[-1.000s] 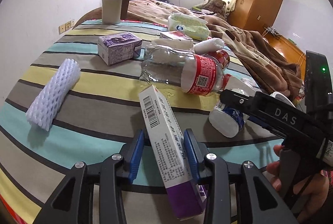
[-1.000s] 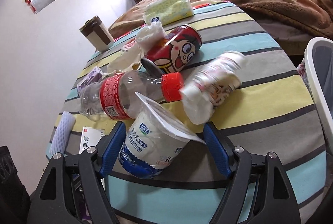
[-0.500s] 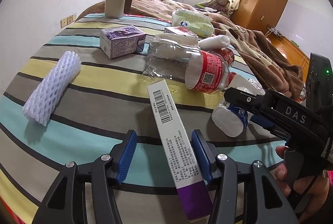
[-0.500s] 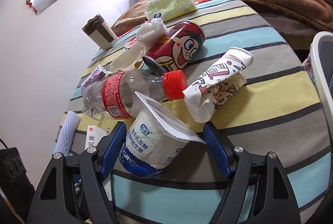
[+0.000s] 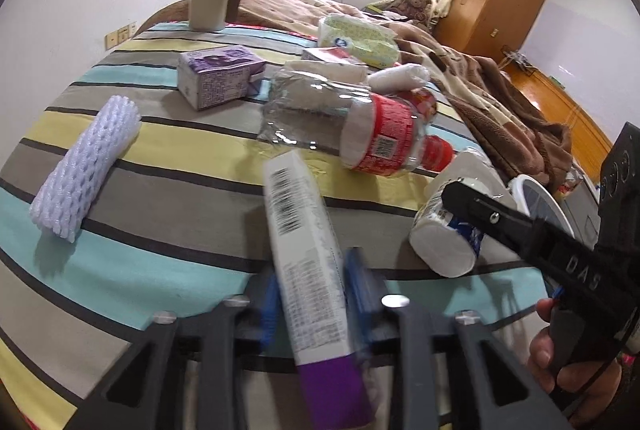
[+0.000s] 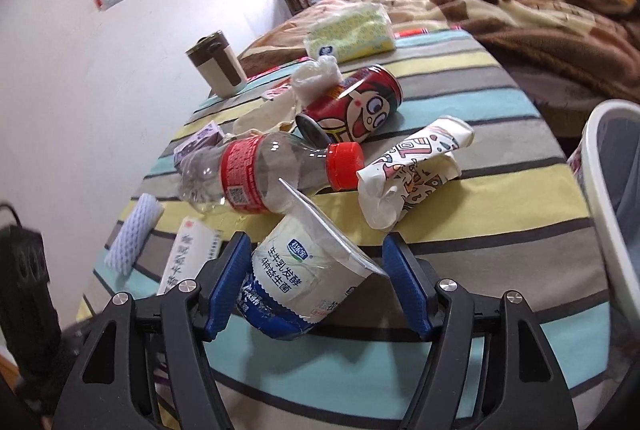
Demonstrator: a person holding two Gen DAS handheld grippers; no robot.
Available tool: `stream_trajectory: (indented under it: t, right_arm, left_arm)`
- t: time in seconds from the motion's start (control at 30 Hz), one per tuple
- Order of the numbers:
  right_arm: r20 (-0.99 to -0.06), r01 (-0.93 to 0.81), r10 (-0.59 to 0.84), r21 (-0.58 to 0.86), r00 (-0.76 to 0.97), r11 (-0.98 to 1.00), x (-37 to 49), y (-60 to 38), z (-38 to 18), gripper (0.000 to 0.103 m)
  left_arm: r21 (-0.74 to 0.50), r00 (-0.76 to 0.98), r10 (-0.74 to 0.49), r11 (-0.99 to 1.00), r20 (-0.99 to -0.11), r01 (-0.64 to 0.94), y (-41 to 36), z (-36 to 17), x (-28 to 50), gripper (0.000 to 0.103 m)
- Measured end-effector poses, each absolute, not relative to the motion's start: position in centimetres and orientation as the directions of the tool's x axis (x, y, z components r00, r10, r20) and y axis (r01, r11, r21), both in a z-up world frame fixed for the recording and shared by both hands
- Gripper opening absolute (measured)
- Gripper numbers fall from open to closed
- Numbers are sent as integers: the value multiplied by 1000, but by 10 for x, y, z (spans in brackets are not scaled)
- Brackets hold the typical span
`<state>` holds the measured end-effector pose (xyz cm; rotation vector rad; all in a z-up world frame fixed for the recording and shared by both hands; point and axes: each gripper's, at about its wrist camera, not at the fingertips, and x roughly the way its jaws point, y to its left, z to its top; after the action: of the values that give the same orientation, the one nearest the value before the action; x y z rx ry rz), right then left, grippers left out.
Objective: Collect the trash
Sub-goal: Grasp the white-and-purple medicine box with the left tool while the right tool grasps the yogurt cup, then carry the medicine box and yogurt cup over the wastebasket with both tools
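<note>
My left gripper point(image 5: 314, 300) is shut on a long white and purple carton point(image 5: 310, 270), lifted off the striped table point(image 5: 168, 190). My right gripper point(image 6: 316, 288) is open, its jaws on either side of a white yogurt cup point(image 6: 296, 278) with a peeled foil lid; the left pad touches it. The cup also shows in the left wrist view point(image 5: 444, 242). Behind it lie a crushed clear bottle point(image 6: 264, 174) with a red cap, a red can point(image 6: 352, 106) and a crumpled printed wrapper point(image 6: 412, 170).
A white foam net sleeve point(image 5: 86, 166), a purple box point(image 5: 218, 76), a tissue pack point(image 5: 356, 40) and a brown-and-cream mug point(image 5: 208, 0) are on the table. A white bin point(image 6: 608, 198) stands at the table's right edge. A bed with a brown blanket point(image 6: 520, 10) lies beyond.
My left gripper opened around the carton half a second ago, then shut on it and lifted it. The printed wrapper rolled and came to rest. My right gripper stayed around the cup.
</note>
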<state>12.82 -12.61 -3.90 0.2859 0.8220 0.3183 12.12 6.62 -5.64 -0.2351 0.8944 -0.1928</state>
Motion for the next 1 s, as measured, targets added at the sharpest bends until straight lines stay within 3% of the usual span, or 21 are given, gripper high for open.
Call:
stream_trajectory:
  t: [0.23, 1.0]
  right_arm:
    - [-652, -220, 337, 257, 679, 941, 112, -130, -32, 68]
    - [-571, -139, 299, 306, 765, 942, 87, -187, -7, 67]
  left_arm:
    - [-297, 612, -287, 951, -737, 88, 61, -54, 116, 26]
    - [-269, 659, -343, 939, -670, 215, 12, -8, 101, 26]
